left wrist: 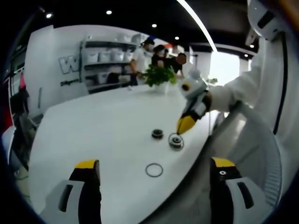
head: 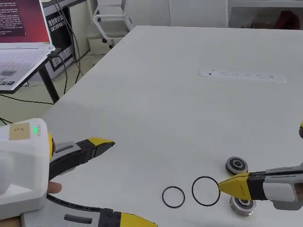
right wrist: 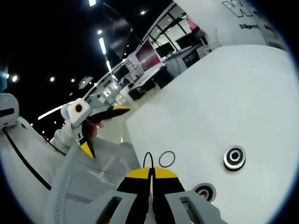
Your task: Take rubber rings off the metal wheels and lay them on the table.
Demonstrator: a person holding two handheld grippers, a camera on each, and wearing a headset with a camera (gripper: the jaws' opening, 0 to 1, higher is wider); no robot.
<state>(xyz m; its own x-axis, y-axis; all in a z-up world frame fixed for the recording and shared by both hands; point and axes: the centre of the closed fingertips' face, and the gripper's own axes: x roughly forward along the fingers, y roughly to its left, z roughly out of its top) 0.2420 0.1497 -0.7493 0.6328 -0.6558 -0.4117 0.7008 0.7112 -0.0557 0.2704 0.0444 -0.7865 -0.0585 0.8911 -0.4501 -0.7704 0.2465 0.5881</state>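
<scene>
White table [head: 156, 104], power strip [head: 242, 75], laptop [head: 21, 47] alongside, left gripper [left wrist: 155, 163] fingers [left wrist: 87, 166] spread, right gripper [right wrist: 150, 171] fingers [right wrist: 138, 173] pinching rubber ring [head: 192, 191]

White power strip [head: 242, 75] lying flat, far right. Open laptop [head: 19, 45], screen lit, at left edge; dark cables [head: 71, 45] trailing behind it. White chair [head: 111, 20] beyond. Green plant [left wrist: 160, 74] before white shelving [left wrist: 99, 64].

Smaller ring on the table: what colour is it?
Black; the ring shows best in the head view.

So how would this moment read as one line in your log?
left gripper open | right gripper shut on rubber ring | second ring on table | two metal wheels nearby
</scene>
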